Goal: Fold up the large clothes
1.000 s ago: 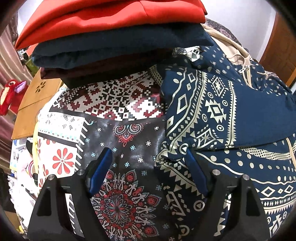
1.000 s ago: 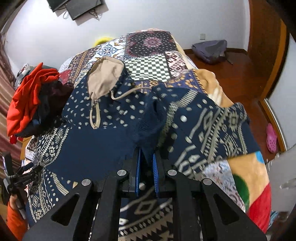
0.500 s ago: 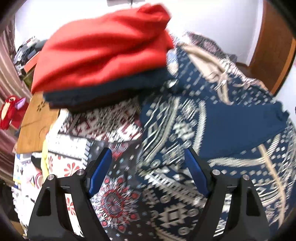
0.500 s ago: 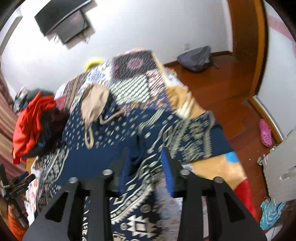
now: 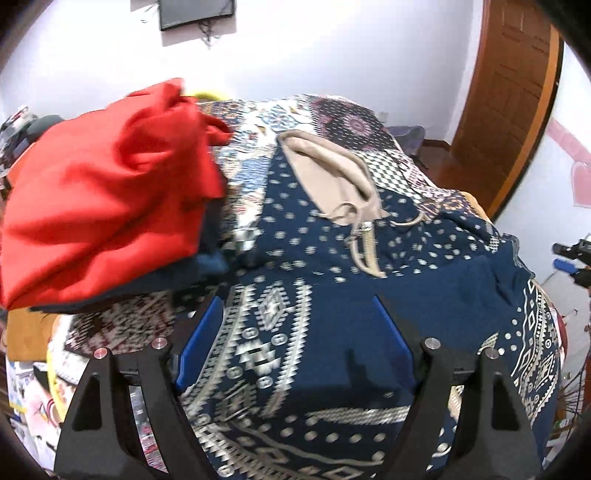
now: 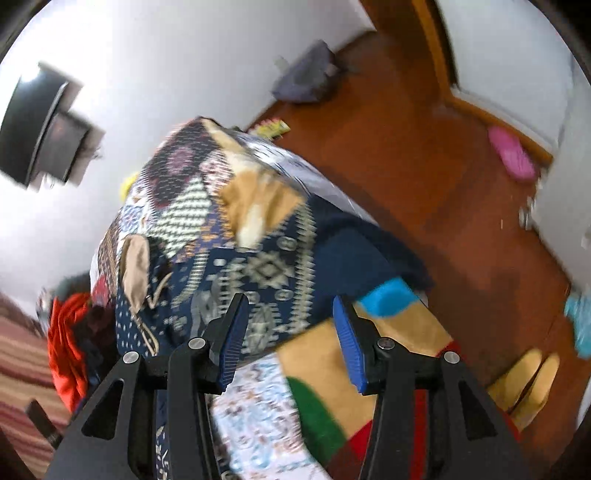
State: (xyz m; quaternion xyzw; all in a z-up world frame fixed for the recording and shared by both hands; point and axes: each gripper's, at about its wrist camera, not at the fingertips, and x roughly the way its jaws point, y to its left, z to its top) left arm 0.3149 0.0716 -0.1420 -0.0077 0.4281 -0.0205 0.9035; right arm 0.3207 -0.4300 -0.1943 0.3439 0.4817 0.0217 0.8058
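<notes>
Left wrist view: both grippers spread wide, nothing held, over the navy patterned hoodie (image 5: 369, 280) on the bed.

The left gripper (image 5: 295, 343) hangs over the hoodie's plain navy panel, beige hood (image 5: 332, 184) beyond, a red folded garment (image 5: 103, 192) stacked to the left. The right gripper (image 6: 290, 339) gapes above the hoodie (image 6: 266, 273) near the patchwork bedspread (image 6: 325, 362) edge; that picture is blurred.

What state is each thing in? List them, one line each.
Left gripper: open, empty, above the hoodie.
Right gripper: open, empty.
Blue patterned hoodie: spread on the bed, partly folded, beige hood lying flat.
Red garment: folded, on top of a stack.
Wooden door: cannot tell, only part shows.
Wall screen: off.
</notes>
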